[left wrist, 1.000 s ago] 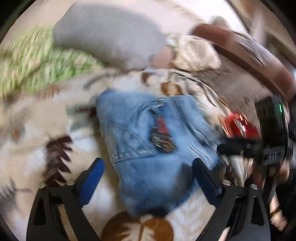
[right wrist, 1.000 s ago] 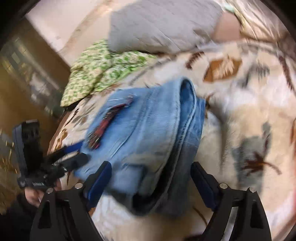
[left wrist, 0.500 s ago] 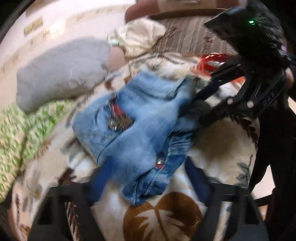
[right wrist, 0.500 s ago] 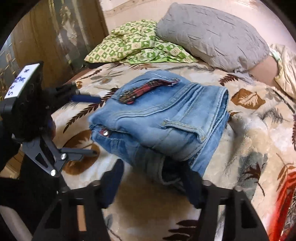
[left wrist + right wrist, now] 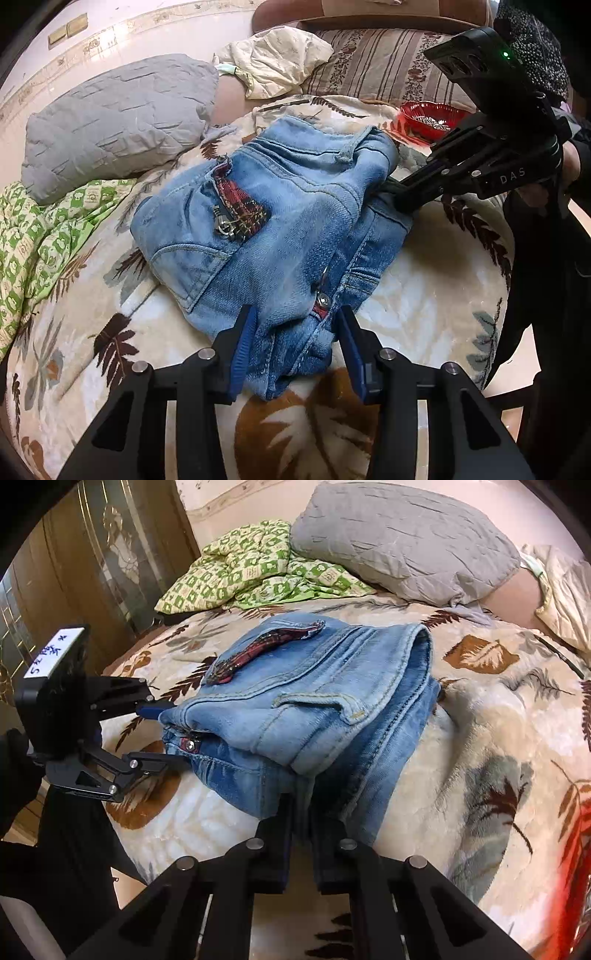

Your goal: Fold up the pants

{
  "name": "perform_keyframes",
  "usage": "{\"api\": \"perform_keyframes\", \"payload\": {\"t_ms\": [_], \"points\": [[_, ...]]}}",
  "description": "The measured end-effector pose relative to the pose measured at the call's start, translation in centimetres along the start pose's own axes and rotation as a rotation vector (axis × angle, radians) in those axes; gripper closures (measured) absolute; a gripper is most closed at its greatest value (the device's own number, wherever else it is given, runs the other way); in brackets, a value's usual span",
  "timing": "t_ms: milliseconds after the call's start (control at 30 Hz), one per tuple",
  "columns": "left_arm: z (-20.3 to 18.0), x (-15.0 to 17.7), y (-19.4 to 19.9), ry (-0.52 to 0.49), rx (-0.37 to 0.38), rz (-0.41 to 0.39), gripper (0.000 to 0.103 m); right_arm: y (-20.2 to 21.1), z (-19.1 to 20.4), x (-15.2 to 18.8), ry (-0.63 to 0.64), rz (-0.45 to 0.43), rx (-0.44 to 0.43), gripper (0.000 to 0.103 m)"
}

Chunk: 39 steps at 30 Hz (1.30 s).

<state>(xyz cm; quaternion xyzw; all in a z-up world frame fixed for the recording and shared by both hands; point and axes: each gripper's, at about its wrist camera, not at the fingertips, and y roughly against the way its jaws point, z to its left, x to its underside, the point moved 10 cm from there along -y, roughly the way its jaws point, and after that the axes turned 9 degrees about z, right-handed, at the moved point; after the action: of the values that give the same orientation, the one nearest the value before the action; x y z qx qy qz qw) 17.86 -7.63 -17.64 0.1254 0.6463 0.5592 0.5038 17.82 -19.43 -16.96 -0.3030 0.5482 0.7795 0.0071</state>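
While just closing, both grippers: right gripper [image 5: 301, 812] clamped on jeans [image 5: 280, 206], left gripper [image 5: 295, 332] seemingly likewise.

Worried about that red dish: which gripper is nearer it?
Right. The right gripper, shut on the jeans, is beside the red dish; the left gripper, whose jaws have just been closing on the jeans, sits across them.

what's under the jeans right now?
The leaf-print blanket lies under the folded jeans and shows all around them. Anything directly beneath the denim is covered, so can't tell.
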Motion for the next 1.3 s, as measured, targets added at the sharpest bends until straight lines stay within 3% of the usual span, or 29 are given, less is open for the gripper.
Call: {"api": "perform_keyframes", "payload": {"t_ms": [233,300,367,400,433,467,500,567,667,833,900,967,1033,1100,1300], "points": [[0.2,0.2,-0.1,0.011,0.015,0.004,0.055,0.5,-0.3,0.3,-0.048,-0.028,-0.016,0.092],[0.2,-0.3,1.0,0.038,0.041,-0.004,0.051,1.2,0.1,0.2,-0.037,-0.036,-0.020,0.090],[0.2,-0.7,2.5,0.078,0.103,-0.034,0.037,2.5,0.4,0.0,-0.029,-0.043,-0.021,0.082],[0.4,-1.0,3.3,0.097,0.112,-0.059,0.032,3.2,0.5,-0.1,-0.025,-0.048,-0.022,0.066],[0.8,-1.3,4.0,0.116,0.105,-0.089,0.023,3.8,0.5,-0.4,-0.025,-0.060,-0.024,0.031],[1.4,-1.7,4.7,0.142,0.095,-0.117,0.019,4.4,0.4,-0.8,-0.040,-0.080,-0.033,0.016],[2.0,-1.9,4.9,0.169,0.091,-0.127,0.018,4.9,0.3,-1.2,-0.055,-0.105,-0.042,0.012],[3.5,-2.0,4.7,0.244,0.088,-0.122,0.018,5.6,0.2,-2.3,-0.082,-0.161,-0.061,0.012],[6.0,-1.6,3.4,0.399,0.085,-0.094,0.018,5.4,-0.5,-3.6,-0.143,-0.178,-0.083,0.012],[8.2,-1.1,1.3,0.648,0.185,-0.066,0.018,4.2,-1.8,-4.6,-0.276,-0.180,-0.154,0.013],[7.8,-0.9,0.2,0.664,0.207,-0.029,0.018,3.6,-2.4,-4.8,-0.324,-0.169,-0.163,0.014],[6.8,-0.5,-1.2,0.660,0.233,0.019,0.020,2.6,-2.5,-4.6,-0.344,-0.142,-0.178,0.023],[6.0,-0.3,-1.7,0.658,0.263,0.026,0.026,1.2,-2.1,-4.2,-0.334,-0.096,-0.178,0.051],[5.7,-0.2,-1.8,0.644,0.265,0.028,0.029,-0.1,-1.9,-3.6,-0.307,-0.049,-0.130,0.066],[5.3,0.0,-2.1,0.593,0.233,0.016,0.030,-1.2,-1.2,-2.9,-0.226,-0.029,-0.029,0.070]]}}
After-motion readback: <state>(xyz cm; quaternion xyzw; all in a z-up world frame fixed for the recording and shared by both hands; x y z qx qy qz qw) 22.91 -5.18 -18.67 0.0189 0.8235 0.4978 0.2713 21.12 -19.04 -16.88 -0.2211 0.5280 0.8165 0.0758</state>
